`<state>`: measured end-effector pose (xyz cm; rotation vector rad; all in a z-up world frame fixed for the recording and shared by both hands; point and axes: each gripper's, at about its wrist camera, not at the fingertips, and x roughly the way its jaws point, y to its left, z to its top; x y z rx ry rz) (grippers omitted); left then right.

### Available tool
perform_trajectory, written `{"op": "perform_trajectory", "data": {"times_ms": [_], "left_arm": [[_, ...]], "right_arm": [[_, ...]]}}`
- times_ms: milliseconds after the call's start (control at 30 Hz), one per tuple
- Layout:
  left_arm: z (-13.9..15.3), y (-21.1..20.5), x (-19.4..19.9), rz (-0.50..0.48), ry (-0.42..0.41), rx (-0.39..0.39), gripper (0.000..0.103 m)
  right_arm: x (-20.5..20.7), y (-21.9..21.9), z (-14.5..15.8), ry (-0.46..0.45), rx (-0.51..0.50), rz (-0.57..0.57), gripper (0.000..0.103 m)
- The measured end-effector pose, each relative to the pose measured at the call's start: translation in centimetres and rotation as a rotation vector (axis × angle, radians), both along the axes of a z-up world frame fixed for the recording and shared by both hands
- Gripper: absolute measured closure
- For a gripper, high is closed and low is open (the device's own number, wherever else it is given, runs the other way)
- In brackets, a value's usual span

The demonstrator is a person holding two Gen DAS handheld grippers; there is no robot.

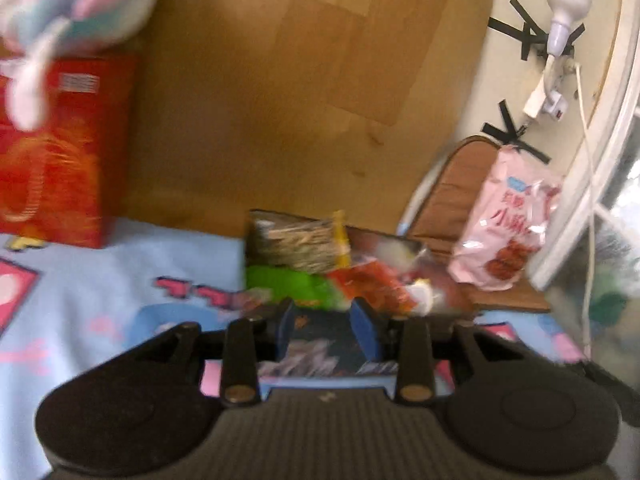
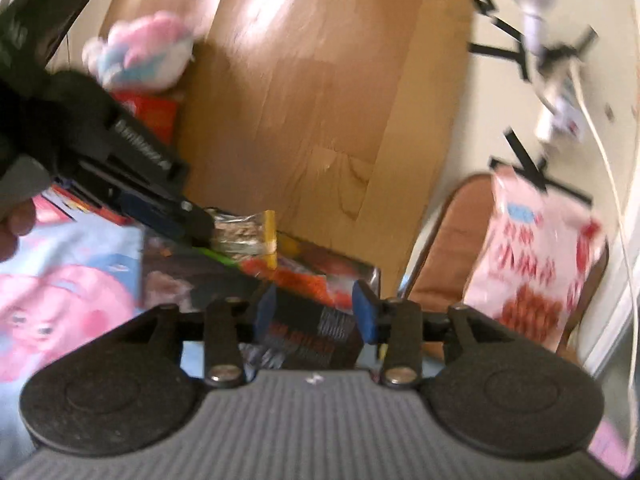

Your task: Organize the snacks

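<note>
- The snacks sit together in a dark, shallow box [image 1: 400, 242] on a light-blue cartoon-print sheet [image 1: 100, 280]. It looks like a bed, though I cannot be sure.
- In the box are a clear packet of brown seeds with a yellow edge [image 1: 298, 240], a bright green packet [image 1: 288, 286] and a red-orange packet [image 1: 372, 284].
- A large pink bag printed with red-brown snacks [image 1: 504, 224] leans on a brown chair [image 1: 460, 184] beside the box.
- The left gripper [image 1: 326, 330] has its blue pads parted, with only a dark printed surface showing between them. It seems to hold nothing.
- The right gripper [image 2: 316, 308] is likewise spread and empty, near the box's edge.
- Both views are blurred. Before closing on a packet, steady the hands, approach low, and pinch a flat sealed edge rather than the puffy middle so the packet does not slip.
</note>
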<state>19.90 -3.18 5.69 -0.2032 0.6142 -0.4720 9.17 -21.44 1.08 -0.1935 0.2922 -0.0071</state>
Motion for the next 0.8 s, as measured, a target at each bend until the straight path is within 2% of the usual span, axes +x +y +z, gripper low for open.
{"op": "perform_trajectory", "data": {"times_ms": [100,200,233,367,633,700,767,800], "left_arm": [[-0.5,1.2,-2.3,0.012,-0.003,0.017,0.066],[-1.4,0.7,-4.3,0.045,0.003,0.115,0.065],[-1.7,0.8,-4.9,0.056,0.01,0.136,0.064],[-2.5,0.7,-6.6,0.072,0.054,0.151,0.053],[-3.5,1.2,-9.9,0.114,0.093,0.188,0.044],[-3.8,1.3,-10.9,0.121,0.095,0.193,0.039],[-4.0,1.3,-11.9,0.128,0.09,0.202,0.022],[-4.1,1.3,-12.6,0.132,0.081,0.209,0.017]], "right_arm": [[-2.2,-0.6,-1.0,0.081,0.161,0.009,0.054],[-2.8,-0.8,-2.0,0.183,0.258,0.013,0.043],[-3.1,-0.8,-2.1,0.204,0.289,0.005,0.043],[-4.1,-1.0,-2.1,0.245,0.429,-0.036,0.041],[-6.9,-1.1,-2.7,0.287,0.578,-0.094,0.038],[-7.7,-0.9,-3.0,0.294,0.591,-0.085,0.037],[-8.5,-0.5,-3.2,0.309,0.595,-0.071,0.037],[-9.0,-0.4,-3.4,0.315,0.602,-0.066,0.037]]}}
